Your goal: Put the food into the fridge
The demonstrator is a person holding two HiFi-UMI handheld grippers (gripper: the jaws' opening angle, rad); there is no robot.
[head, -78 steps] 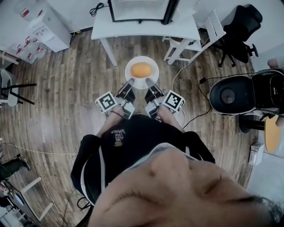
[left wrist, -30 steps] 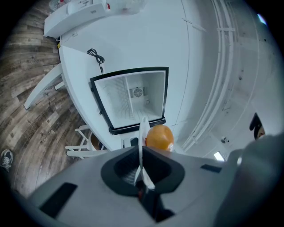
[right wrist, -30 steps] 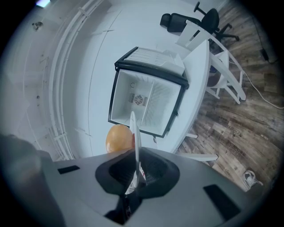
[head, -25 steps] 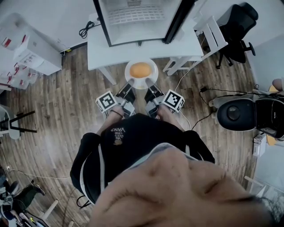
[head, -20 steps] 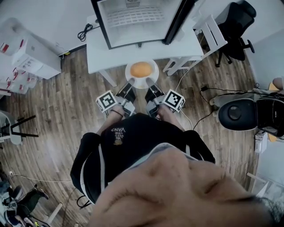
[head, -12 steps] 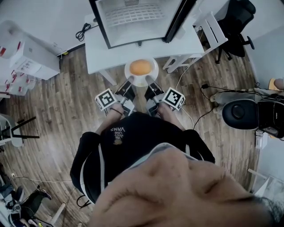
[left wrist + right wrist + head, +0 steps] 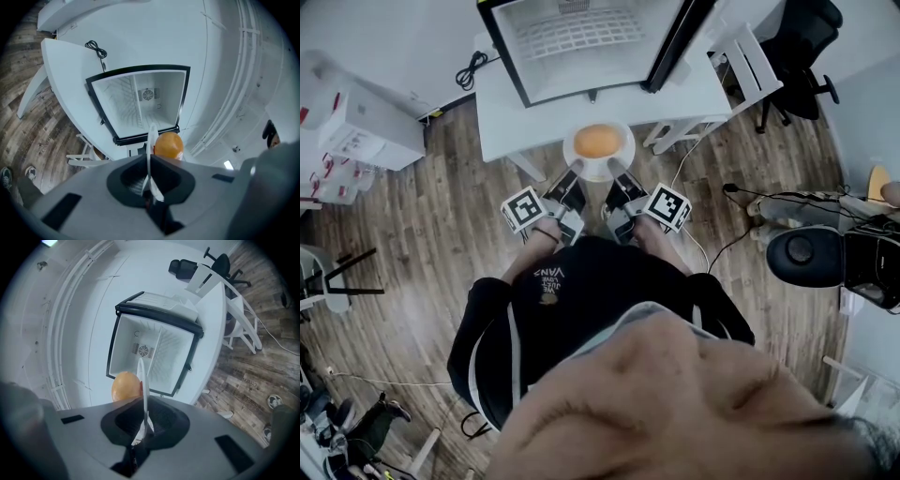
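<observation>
The food (image 7: 598, 141) — a round orange lump — sits in the middle of a white plate (image 7: 573, 156), outside the fridge (image 7: 581, 37) and just short of it, over the front edge of the table (image 7: 698, 86).

The plate is carried between the two tools. The left gripper (image 7: 572, 174) is clenched on the plate's near-left rim, and the right gripper (image 7: 615, 172) is clenched on the near-right rim. In each gripper view the thin white rim stands edge-on between the closed jaws, with the food showing beyond it.

The fridge rests on the table with its front open toward the person. Its inside is white, with a wire shelf and a small round fan grille on the back wall. A coiled black cable (image 7: 471, 67) lies on the table's left end.

Below is a wood-plank floor (image 7: 422, 234) — a black office chair (image 7: 811, 42) stands off to the right.
</observation>
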